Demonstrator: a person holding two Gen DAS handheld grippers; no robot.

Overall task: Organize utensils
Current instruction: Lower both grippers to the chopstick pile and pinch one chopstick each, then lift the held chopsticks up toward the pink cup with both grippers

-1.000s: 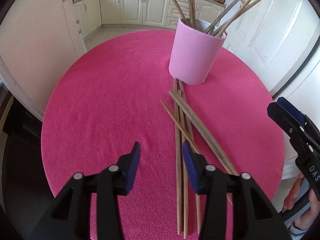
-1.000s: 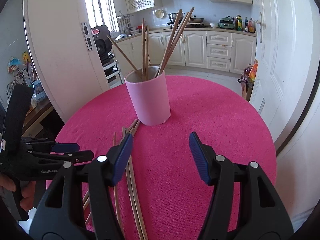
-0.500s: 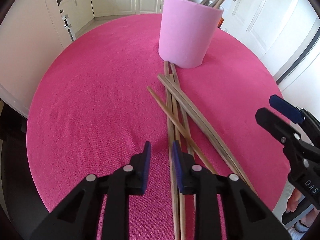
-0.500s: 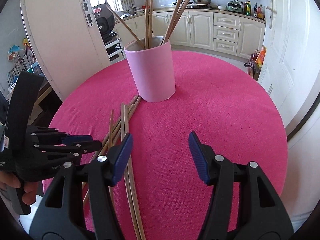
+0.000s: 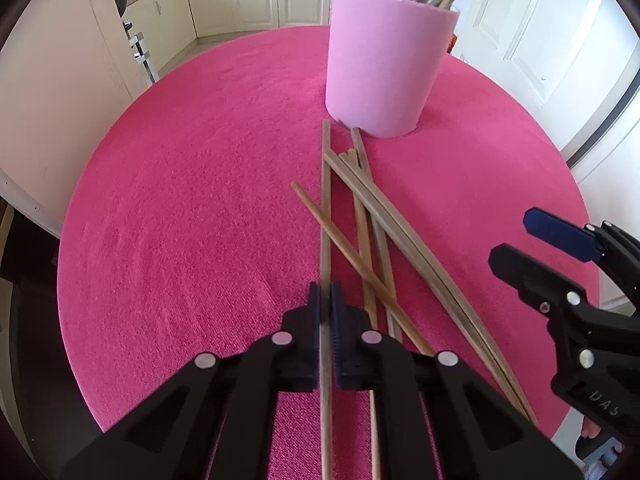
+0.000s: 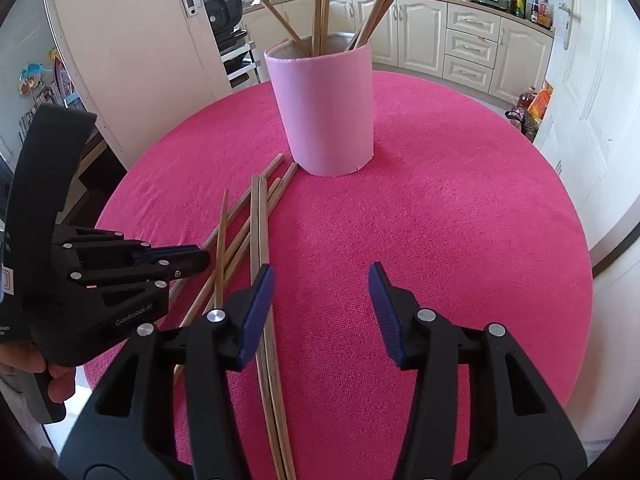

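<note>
Left gripper [image 5: 325, 300] clamped on one chopstick [image 5: 326, 216], leftmost of loose pile [image 6: 256, 232] on pink table [image 5: 180, 208]. Right gripper [image 6: 322, 300] jaws apart, just been closing, nothing between; left pad over pile's right edge. Bare cloth right of pile. Pink holder [image 6: 326, 108] just beyond pile's far tips. Only right wrist view shows hand [image 6: 48, 372] holding left gripper, kitchen counter [image 6: 460, 2].
</note>
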